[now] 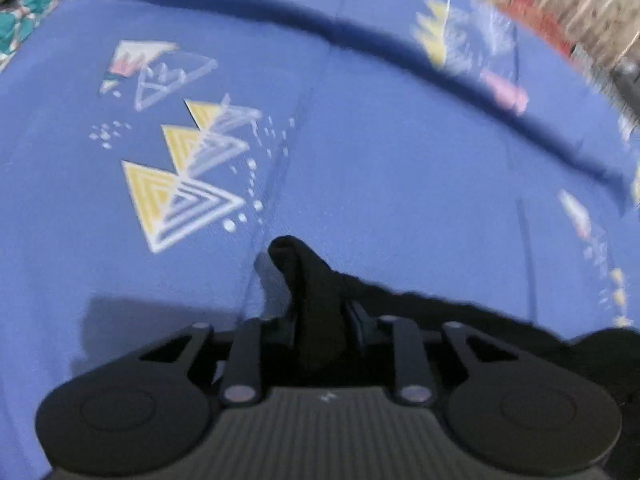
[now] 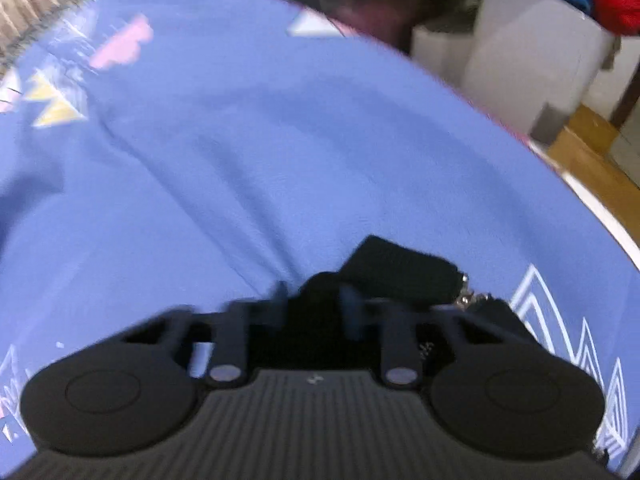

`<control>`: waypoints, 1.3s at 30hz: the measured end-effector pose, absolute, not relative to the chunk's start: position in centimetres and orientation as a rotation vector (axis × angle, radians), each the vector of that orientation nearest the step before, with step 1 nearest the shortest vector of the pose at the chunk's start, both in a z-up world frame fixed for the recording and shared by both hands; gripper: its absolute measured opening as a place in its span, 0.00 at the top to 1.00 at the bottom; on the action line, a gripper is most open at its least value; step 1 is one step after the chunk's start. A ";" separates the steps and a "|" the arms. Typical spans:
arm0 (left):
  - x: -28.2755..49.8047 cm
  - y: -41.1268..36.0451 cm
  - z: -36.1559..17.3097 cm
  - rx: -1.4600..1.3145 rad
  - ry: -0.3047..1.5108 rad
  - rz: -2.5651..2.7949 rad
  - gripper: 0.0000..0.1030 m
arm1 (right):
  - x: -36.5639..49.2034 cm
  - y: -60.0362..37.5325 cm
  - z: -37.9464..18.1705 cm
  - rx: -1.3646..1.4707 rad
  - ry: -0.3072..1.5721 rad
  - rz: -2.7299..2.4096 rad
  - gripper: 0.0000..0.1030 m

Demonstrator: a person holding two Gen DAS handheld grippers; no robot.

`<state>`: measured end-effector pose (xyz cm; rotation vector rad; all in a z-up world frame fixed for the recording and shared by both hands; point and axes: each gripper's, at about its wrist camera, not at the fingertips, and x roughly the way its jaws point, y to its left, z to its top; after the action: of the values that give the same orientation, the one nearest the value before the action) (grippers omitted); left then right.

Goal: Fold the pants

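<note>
Here both grippers, left [image 1: 316,312] & right [image 2: 316,304], jaws clamped on black pants [image 1: 320,280] over blue bedsheet [image 1: 360,160]; thin pinch may slip w/ quick pull.

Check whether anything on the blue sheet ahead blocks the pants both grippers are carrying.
Nothing visible does. The left gripper and right gripper each pinch black pants fabric, and the blue sheet ahead shows only its printed pattern and creases. Blur hides fine detail.

Pants [image 1: 316,300] in tongs [image 1: 320,320], seemingly above bedsheet [image 1: 360,160]
</note>
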<state>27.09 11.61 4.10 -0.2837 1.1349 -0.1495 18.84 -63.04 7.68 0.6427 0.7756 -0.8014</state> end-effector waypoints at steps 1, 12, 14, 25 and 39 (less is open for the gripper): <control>26.5 12.6 5.2 -0.323 1.107 -0.164 0.80 | 17.8 -62.8 9.4 0.672 0.679 -0.766 0.95; 15.8 21.5 9.0 -0.522 0.885 -0.097 0.80 | 1.0 -63.1 14.5 0.676 0.355 -0.753 0.96; 15.4 21.4 7.1 -0.495 0.968 -0.068 0.78 | 0.1 -63.2 12.0 0.689 0.450 -0.792 0.94; 15.1 20.2 8.1 -0.407 0.908 -0.063 0.62 | 17.7 -55.6 12.0 0.521 0.643 -0.427 0.46; 21.7 17.3 4.2 -0.288 1.012 -0.034 0.85 | 31.1 -56.3 4.8 0.551 0.850 -0.603 0.93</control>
<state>21.73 17.28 4.24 -0.2885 1.0123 -0.0335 31.07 -56.30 4.81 0.5511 0.8501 -0.6031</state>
